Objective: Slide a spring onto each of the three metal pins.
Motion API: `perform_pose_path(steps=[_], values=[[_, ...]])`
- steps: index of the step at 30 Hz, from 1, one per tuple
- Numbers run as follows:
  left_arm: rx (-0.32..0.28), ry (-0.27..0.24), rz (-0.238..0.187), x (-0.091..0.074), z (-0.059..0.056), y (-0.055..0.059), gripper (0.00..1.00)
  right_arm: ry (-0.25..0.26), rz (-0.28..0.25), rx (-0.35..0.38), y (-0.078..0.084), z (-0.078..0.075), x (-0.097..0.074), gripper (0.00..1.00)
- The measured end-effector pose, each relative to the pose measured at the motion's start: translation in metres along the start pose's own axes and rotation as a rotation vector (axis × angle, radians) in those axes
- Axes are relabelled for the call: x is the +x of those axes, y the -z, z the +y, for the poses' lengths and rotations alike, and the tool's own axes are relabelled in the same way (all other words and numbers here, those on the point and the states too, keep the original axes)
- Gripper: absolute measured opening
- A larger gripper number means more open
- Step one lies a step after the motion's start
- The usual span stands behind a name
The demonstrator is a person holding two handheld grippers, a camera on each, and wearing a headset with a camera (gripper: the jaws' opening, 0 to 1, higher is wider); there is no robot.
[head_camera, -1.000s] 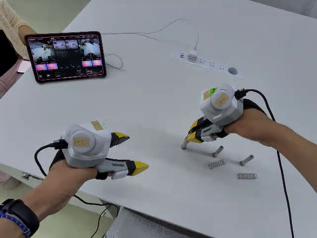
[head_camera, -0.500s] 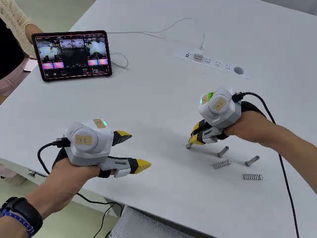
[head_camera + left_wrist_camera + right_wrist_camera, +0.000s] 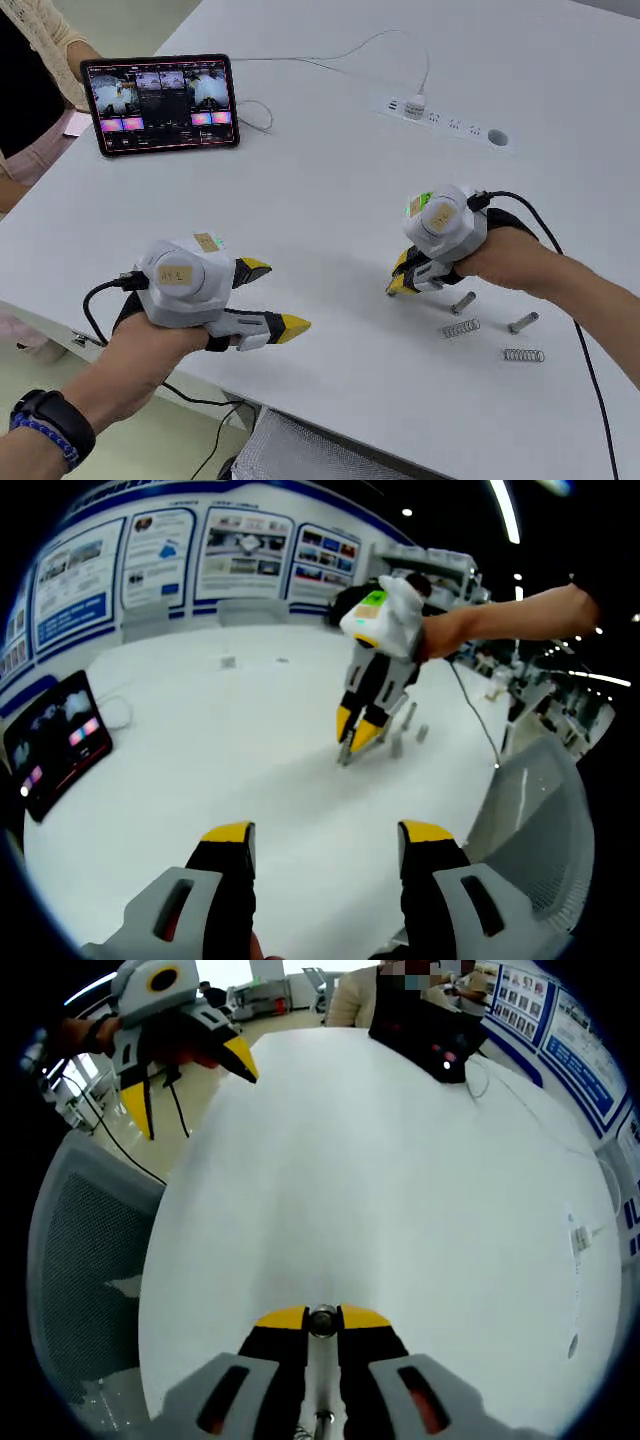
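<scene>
While the lit tablet [image 3: 160,102] stood propped at the far left of the white table [image 3: 330,190], the left gripper [image 3: 277,296] hovered near the front edge. Its yellow-tipped jaws were spread wide with nothing between them. Further right, past a bare stretch of tabletop, the right gripper [image 3: 402,282] pointed steeply down at the surface. Its jaws were clamped on a metal pin [image 3: 322,1320], whose round head showed between the tips in the right gripper view. Whether the pin's lower end touched the table could not be told. Beyond that gripper, toward the far side, a power strip [image 3: 440,118] lay with a white cable plugged in. Just right of the clamped jaws a second pin [image 3: 463,302] lay on the table, and a third pin [image 3: 522,322] lay further right, apart from it. A spring [image 3: 460,328] lay loose just in front of the second pin, and another spring [image 3: 523,355] lay just in front of the third.
</scene>
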State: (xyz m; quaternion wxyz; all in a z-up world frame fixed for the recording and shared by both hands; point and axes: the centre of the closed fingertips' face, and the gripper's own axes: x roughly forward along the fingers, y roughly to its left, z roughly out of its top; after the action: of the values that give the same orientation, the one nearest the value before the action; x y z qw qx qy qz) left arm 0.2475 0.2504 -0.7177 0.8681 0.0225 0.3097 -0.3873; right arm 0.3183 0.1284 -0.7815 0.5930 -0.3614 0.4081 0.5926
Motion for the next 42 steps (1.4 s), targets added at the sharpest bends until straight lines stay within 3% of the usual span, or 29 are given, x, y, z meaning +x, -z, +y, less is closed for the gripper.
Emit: perform_pose_path(steps=[14,28,42], values=[[-0.002,-0.002,0.001,-0.001,0.001,0.001,0.59,-0.009,0.002,0.013,0.002,0.001,0.004,0.13],[0.0,0.007,0.003,0.0,-0.003,0.0,0.59,-0.022,-0.021,0.052,0.004,0.005,0.0,0.36],[0.004,0.01,0.0,0.003,-0.005,-0.003,0.59,-0.009,-0.041,0.056,0.003,0.006,-0.009,0.39]])
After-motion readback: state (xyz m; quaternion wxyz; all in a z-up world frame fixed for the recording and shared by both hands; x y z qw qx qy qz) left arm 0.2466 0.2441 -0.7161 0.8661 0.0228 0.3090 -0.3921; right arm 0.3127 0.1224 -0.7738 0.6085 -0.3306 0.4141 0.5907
